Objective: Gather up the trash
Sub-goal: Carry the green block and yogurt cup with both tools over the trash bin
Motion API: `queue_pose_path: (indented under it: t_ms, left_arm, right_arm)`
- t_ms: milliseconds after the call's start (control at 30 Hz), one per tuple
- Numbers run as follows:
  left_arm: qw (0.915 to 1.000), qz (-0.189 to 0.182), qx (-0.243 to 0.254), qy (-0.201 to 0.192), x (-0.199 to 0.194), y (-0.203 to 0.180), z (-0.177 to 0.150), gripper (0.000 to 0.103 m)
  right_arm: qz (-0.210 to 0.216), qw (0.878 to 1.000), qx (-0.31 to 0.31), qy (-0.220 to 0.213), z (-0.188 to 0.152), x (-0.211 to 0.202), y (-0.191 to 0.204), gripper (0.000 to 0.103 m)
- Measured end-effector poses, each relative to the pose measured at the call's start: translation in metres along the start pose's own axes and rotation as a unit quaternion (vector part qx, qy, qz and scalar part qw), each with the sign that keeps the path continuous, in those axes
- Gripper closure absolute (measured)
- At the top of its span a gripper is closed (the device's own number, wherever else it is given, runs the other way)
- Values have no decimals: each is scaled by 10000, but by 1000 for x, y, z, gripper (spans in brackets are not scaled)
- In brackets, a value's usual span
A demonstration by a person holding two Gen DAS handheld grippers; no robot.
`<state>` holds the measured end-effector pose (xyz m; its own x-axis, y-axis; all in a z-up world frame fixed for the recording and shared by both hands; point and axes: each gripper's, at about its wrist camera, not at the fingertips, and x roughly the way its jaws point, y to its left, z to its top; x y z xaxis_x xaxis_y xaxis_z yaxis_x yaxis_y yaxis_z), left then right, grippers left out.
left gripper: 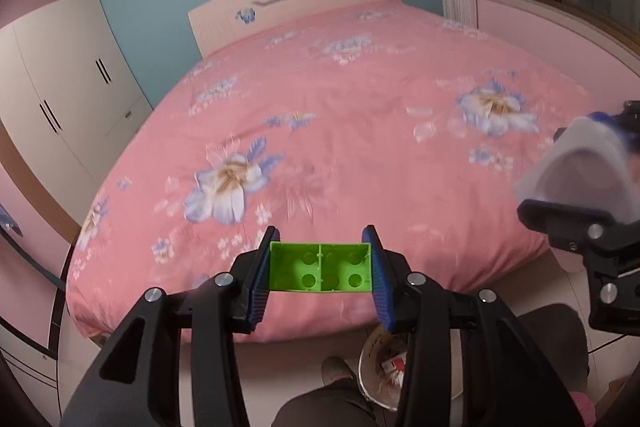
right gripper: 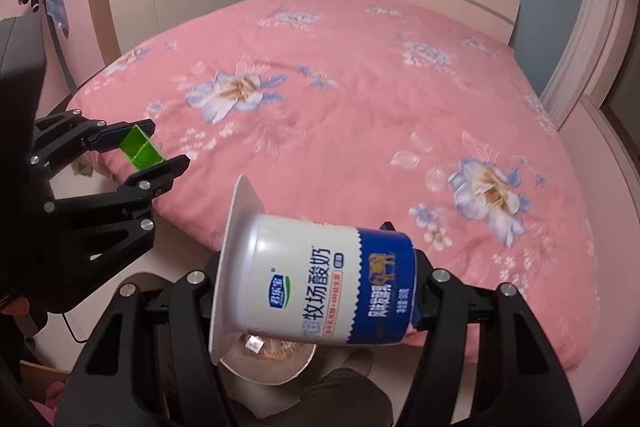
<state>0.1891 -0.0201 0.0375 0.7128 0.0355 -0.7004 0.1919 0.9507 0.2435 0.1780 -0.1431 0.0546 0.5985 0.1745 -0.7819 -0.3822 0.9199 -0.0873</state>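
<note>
In my left gripper (left gripper: 320, 273) I hold a green plastic block (left gripper: 319, 273); the two blue pads (left gripper: 258, 283) press on its short ends, and its hollow underside with round holes faces the camera. It hangs above the near edge of the bed (left gripper: 360, 131), which has a pink cover with blue and white flowers.

In my right gripper (right gripper: 316, 291) I hold a yogurt cup (right gripper: 320, 287), white and blue with printed Chinese text. The cup lies on its side between the fingers, the wide rim toward the left and the blue bottom toward the right. The fingers are closed on its body, though the cup hides most of the pads.

Under both grippers, on the floor just beside the bed, stands a trash bin (right gripper: 272, 363) with some wrappers inside. In the left view I see the bin below the right finger, partly covered. The cup is directly above the bin opening in the right view. The block is apart from the cup, on its left side.
</note>
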Motion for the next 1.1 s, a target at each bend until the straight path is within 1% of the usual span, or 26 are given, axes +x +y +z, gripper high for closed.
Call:
queue_pose_path:
  t_ms: [333,600,967,1100]
  left_arm:
    - [9979,-127,49,635,45,-12,-42,58]
    - [9937,-288,98,1078,76,-27,-73,58]
    - [9846,-470,130,1681,115,-43,-115,58]
    - [9796,-555,57,1933,132,-45,-130,58]
  right_arm:
    - [195,9984,-11,537,-30,50,14,40]
    - [358,9948,-44,956,-59,86,25,40]
    - [617,9867,-5,1506,-99,128,37,40]
    - [707,9827,5,1713,-112,143,41,40]
